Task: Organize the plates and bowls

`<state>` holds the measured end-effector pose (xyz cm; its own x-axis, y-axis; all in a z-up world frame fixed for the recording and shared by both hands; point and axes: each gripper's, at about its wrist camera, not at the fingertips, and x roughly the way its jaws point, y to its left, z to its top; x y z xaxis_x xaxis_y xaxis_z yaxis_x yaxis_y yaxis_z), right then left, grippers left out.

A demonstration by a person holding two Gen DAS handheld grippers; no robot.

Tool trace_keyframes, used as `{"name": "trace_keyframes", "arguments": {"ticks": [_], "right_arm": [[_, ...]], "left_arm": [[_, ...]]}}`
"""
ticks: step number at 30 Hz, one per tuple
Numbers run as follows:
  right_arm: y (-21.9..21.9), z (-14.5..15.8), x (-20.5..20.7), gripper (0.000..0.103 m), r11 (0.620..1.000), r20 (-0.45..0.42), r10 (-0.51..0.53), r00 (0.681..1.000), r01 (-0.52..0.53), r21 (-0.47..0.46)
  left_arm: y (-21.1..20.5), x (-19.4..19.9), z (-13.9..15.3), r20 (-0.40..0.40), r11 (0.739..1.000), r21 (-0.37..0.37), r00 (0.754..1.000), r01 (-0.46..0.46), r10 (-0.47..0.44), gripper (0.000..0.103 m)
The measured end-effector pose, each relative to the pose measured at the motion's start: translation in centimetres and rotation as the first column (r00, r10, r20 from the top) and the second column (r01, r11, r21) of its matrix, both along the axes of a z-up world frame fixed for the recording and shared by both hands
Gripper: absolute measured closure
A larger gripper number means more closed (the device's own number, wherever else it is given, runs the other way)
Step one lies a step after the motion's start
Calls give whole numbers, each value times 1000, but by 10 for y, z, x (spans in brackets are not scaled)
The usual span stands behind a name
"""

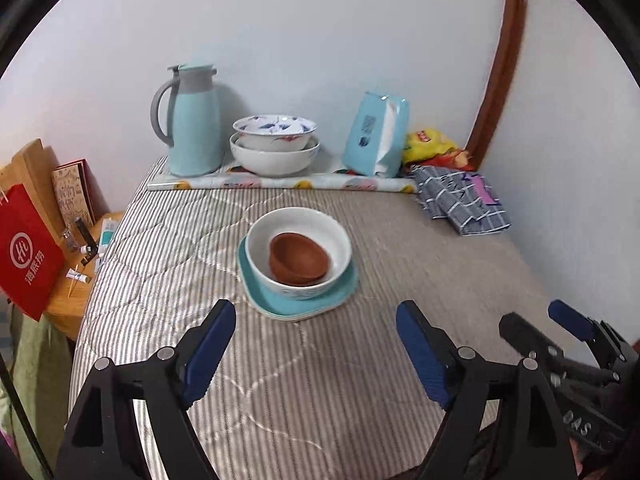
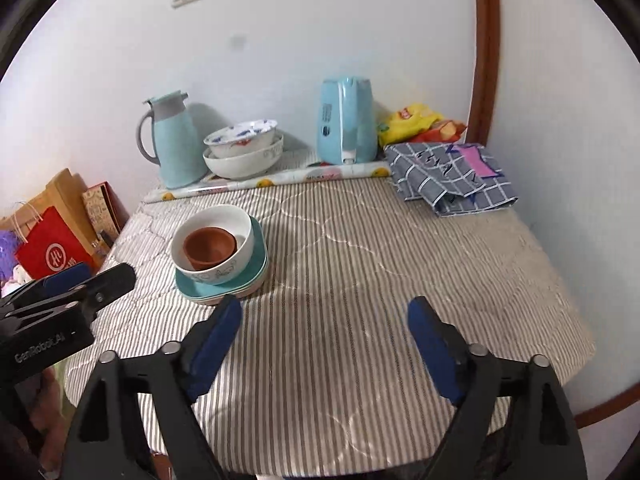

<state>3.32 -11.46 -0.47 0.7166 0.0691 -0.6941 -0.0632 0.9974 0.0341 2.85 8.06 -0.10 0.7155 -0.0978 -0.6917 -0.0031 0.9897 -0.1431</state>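
With both my left gripper (image 1: 316,344) and right gripper (image 2: 324,340) spread and empty, I fear the brown bowls (image 1: 299,258) sit tilted and could slide.

Black tool (image 1: 316,320) w/ blue pads (image 1: 210,354)

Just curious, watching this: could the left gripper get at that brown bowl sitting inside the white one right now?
Probably yes. The left gripper is open and empty, and only bare striped cloth lies between it and the stack. The brown bowl sits uncovered in the white bowl, so it looks reachable from above.
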Motion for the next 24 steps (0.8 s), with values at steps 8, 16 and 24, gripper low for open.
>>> {"name": "trace_keyframes", "arguments": {"ticks": [8, 16, 24], "right_arm": [[-17, 11, -33, 8, 998, 10, -59, 998, 59, -17], [-31, 16, -49, 8, 996, 6, -92, 996, 92, -20], [-41, 19, -57, 8, 993, 21, -118, 993, 118, -6]], "left_arm": [[-26, -18, 9, 7, 1000, 14, 1000, 16, -16, 15], [-39, -27, 20, 31, 1000, 12, 999, 23, -24, 15], [-41, -31, 24, 41, 1000, 25, 999, 6, -7, 15]]}}
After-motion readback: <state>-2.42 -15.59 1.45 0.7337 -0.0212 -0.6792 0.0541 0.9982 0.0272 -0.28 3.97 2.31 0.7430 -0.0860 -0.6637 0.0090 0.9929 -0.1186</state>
